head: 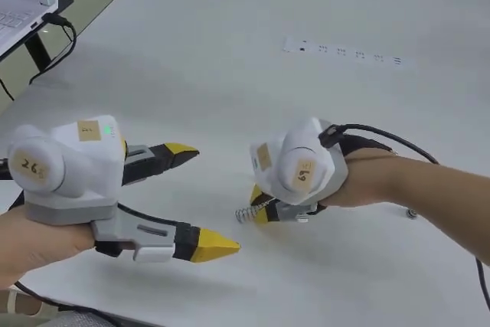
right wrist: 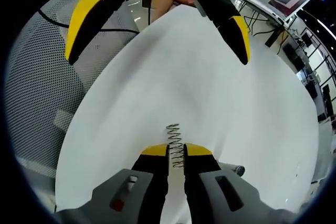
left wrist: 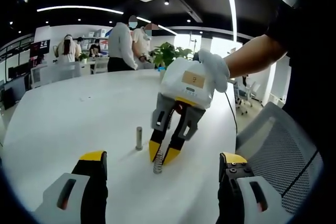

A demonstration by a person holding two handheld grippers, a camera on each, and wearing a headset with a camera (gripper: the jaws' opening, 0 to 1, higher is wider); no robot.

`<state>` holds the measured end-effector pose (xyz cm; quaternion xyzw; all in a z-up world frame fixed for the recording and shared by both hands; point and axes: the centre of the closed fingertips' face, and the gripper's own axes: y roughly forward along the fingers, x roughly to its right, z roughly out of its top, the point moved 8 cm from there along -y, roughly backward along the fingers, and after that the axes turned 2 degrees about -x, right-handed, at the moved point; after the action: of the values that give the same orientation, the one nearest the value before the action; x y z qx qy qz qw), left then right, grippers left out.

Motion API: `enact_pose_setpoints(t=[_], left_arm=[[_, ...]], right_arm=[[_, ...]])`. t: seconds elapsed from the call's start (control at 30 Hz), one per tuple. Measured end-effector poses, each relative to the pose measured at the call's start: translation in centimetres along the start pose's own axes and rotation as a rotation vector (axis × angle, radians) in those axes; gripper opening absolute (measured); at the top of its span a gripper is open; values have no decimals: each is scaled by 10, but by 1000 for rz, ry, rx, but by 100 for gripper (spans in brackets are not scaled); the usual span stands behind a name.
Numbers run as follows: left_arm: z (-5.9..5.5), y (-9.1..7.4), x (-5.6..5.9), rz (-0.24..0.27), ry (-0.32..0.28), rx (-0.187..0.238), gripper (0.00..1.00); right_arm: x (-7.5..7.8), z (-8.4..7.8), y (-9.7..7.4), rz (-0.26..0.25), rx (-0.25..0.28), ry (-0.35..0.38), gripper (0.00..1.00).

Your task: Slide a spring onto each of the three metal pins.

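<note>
Jaws on the left gripper (head: 197,197) are spread wide in the head view, held low over the white tabletop (head: 230,51). The right gripper (head: 259,210), its hand angled down and in toward the left one, has its jaws pinched on a spring (head: 246,214) close to the tabletop.

Left gripper view: the spring hangs from those yellow tips, just beside an upright metal pin (left wrist: 139,137) standing on the tabletop, not slid onto it yet.

Right gripper view: the spring pokes straight out from between the clamped jaws.
</note>
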<state>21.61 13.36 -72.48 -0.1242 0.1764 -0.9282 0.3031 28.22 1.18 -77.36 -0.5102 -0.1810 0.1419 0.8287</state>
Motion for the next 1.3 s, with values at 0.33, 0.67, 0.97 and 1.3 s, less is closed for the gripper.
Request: enact_pose_setpoints(t=[0.33,0.67,0.97,1.3], left_arm=[[4,7,4,-15,6,4,84],[6,10,6,-23,10,4,82],[10,16,9,-37,17,9,80],[11,23,12,-57,30,-6,78]], right_arm=[[1,-3,-23,-25,19,33,7],[-5,-2,-44,-53,32,44,7],[-9,-5,-62,-75,38,54,7],[-12,-13,-72,-96,40,89,7]])
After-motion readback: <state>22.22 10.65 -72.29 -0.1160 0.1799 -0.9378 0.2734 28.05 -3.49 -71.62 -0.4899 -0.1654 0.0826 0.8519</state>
